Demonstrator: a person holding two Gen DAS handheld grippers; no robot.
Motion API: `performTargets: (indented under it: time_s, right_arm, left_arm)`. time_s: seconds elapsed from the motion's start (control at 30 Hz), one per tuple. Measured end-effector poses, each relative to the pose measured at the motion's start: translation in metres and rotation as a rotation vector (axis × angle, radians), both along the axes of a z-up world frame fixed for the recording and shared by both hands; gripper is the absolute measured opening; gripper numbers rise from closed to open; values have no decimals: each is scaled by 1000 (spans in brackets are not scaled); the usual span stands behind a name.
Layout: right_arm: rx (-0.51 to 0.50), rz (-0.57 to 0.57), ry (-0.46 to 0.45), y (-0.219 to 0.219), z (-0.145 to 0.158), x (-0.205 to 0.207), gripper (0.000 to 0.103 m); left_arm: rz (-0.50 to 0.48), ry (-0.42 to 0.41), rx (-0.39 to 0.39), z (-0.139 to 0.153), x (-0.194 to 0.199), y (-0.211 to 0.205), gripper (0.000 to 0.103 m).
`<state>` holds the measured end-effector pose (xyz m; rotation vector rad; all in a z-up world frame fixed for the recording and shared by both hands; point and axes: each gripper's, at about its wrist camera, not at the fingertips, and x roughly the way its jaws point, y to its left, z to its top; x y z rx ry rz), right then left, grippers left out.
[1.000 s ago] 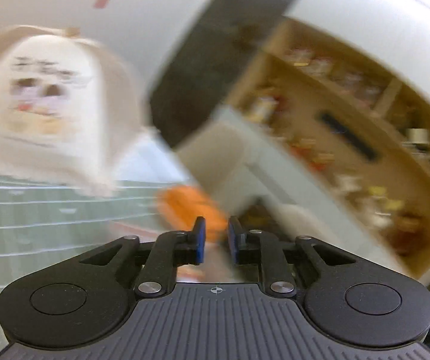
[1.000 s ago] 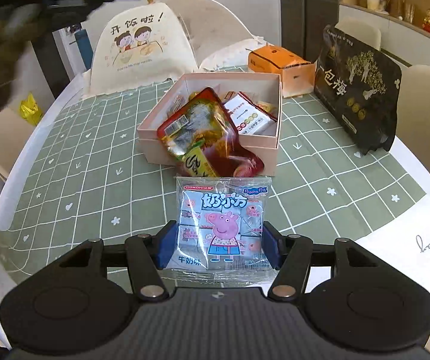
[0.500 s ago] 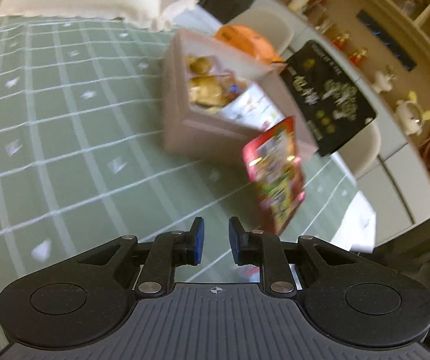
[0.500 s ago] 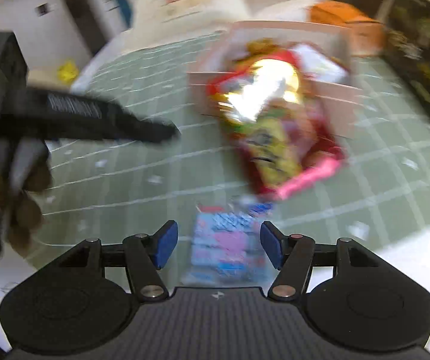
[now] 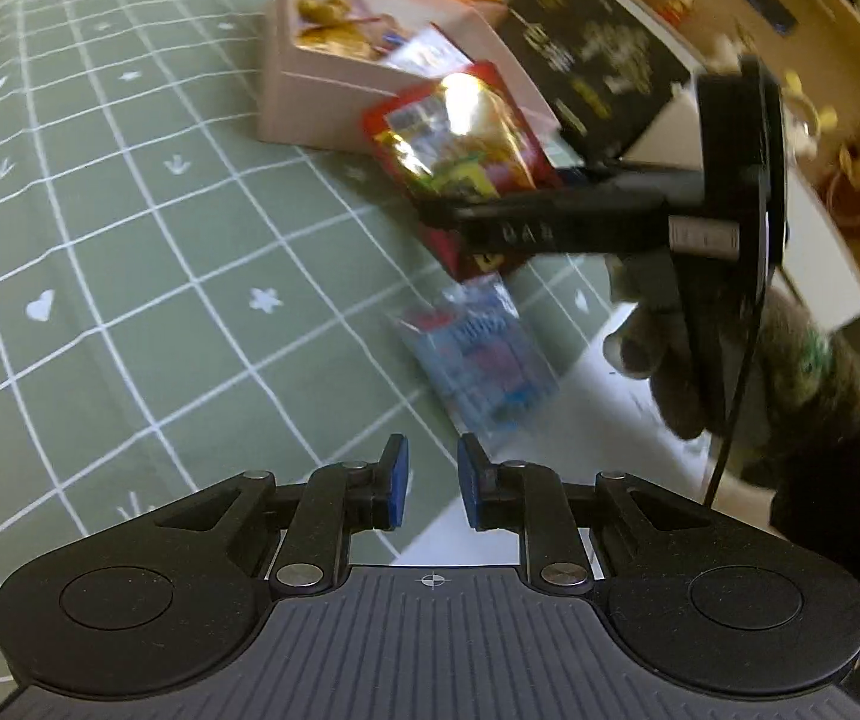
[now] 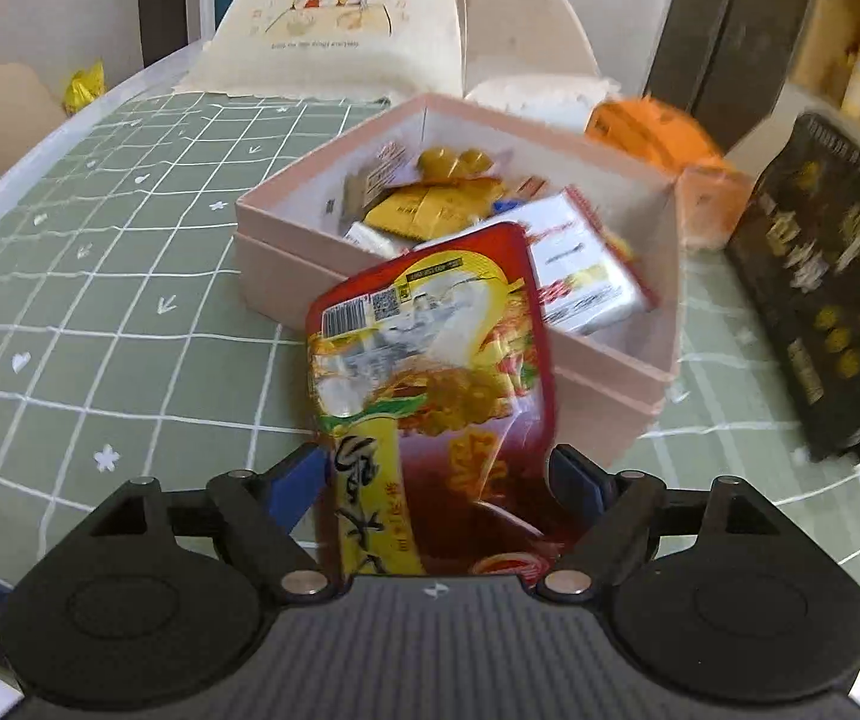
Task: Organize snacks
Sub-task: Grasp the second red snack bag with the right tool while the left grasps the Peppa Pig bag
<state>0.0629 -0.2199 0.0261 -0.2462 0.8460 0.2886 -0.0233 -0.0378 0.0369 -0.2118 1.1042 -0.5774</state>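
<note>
A red snack packet (image 6: pixel 430 372) hangs over the near wall of a pink box (image 6: pixel 274 264) on a green checked tablecloth (image 6: pixel 100 300), its upper end propped on the box rim and its lower end reaching down between the spread fingers of the right gripper (image 6: pixel 439 477). The blue pads stand either side of the packet, wide apart; whether they touch it cannot be told from this angle, and the picture is slightly blurred, so the grip looks loose at most. The left gripper (image 5: pixel 427 489) hovers over the cloth in front of the box, its fingers drawn near together with a narrow gap and nothing between them. In front of the box, just beyond the red packet's lower end, lies a small blue packet (image 5: pixel 478 354) flat on the cloth. Inside the box sit several smaller wrapped snacks; a black bag (image 6: pixel 832 288) stands to the right of the box and an orange carton (image 6: pixel 640 132) behind it. The red packet appears light, thin and glossy, likely to crinkle and slip, so a firm pinch across its flat lower edge seems the surest hold before lifting it fully into the box.
</note>
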Motion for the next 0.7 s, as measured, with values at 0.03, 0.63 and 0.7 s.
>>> performTargets:
  time_s: [0.03,0.63,0.7]
  right_arm:
    - [17,-9,14,-2,0,0,78]
    - [26,-225,86,-75,3,-102,64]
    - [43,-242,101,-80,1,-100,65]
  left_arm:
    - [-2,-2,9,0,-1,-1,22]
    - [-178,-203,167,20,-8,-75,22]
    - [-236,-252,218,20,-9,-99,23]
